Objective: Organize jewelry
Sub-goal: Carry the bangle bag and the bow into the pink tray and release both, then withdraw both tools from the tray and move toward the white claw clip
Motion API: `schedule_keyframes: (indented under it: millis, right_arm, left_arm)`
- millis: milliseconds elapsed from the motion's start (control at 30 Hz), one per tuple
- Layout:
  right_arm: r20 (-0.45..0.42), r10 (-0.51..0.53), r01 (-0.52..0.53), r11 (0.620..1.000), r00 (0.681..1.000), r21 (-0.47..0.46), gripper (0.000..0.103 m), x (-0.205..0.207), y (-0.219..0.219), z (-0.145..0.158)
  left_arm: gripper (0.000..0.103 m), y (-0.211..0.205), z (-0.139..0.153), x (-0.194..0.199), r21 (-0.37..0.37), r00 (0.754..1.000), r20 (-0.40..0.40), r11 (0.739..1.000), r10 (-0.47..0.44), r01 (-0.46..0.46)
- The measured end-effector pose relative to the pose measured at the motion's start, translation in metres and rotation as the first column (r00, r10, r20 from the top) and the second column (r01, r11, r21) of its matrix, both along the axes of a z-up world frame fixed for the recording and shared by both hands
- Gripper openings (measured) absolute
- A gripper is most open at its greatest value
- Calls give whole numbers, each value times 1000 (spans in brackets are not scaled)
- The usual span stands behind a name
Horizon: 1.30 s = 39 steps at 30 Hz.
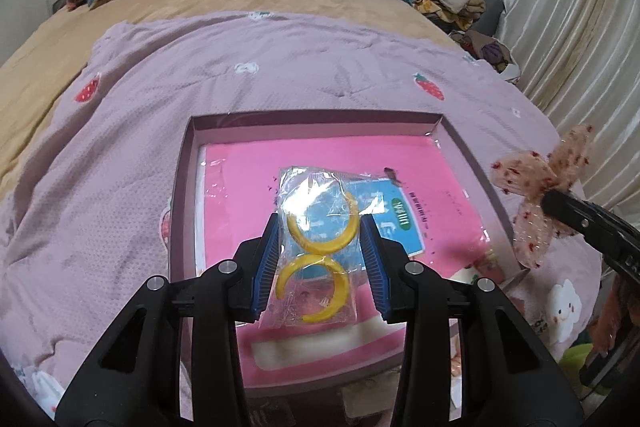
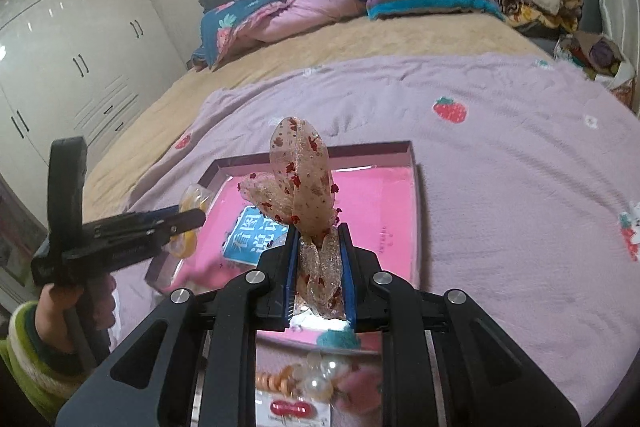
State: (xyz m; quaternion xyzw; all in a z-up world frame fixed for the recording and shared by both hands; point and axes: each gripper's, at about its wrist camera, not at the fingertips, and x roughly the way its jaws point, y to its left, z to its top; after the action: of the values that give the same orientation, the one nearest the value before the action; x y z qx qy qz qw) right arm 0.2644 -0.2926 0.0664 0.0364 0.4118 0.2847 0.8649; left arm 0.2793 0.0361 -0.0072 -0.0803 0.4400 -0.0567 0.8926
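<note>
My left gripper [image 1: 320,259] is clamped partway on a clear plastic packet [image 1: 316,247] with two yellow crescent earrings [image 1: 320,233] sealed inside; the blue pads [image 1: 267,259] press on both edges of the packet, which sticks up at twelve o'clock from the jaws. Beneath it sits the shallow purple box [image 1: 182,187], lined with a pink sheet [image 1: 248,187] that carries a blue card [image 1: 400,223]. My right gripper [image 2: 318,271] is squeezed tight on a sheer peach bow [image 2: 304,179] speckled with red, whose loops rise toward twelve o'clock. From the left camera that bow shows at three o'clock, just past the box's right wall. At six o'clock under my right gripper lie pearl beads [image 2: 324,375] and an orange beaded strand [image 2: 276,381]. Everything rests on a lilac strawberry quilt [image 1: 280,67].
</note>
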Motion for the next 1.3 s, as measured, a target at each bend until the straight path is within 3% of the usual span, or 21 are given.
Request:
schedule_keyframes:
  millis: [367, 500, 567, 667, 833, 900, 1300]
  right_arm:
    - [-125, -40, 33, 998, 991, -61, 19, 23, 15, -53]
    - [-131, -56, 45, 995, 990, -85, 21, 20, 12, -59]
    - [-118, -71, 59, 993, 990, -106, 32, 16, 11, -58]
    - [-79, -85, 75, 990, 993, -121, 60, 8, 6, -52]
    - [-16, -105, 102, 987, 994, -126, 74, -8, -5, -38]
    - [3, -117, 116, 987, 993, -108, 82, -14, -12, -30]
    - [71, -169, 173, 984, 983, -53, 95, -45, -38, 5]
  left_arm:
    - [32, 7, -21, 2, -4, 999, -36, 1000, 5, -5]
    - [32, 7, -26, 1, -7, 999, -48, 1000, 6, -6]
    - [32, 7, -28, -1, -10, 999, -51, 1000, 7, -8]
    - [32, 6, -28, -3, -7, 999, -52, 1000, 9, -9]
    - [34, 6, -25, -7, -8, 999, -50, 1000, 14, -15]
    - [40, 5, -23, -8, -9, 999, -46, 1000, 17, -17]
    - [68, 4, 14, -34, -26, 999, 22, 999, 31, -30]
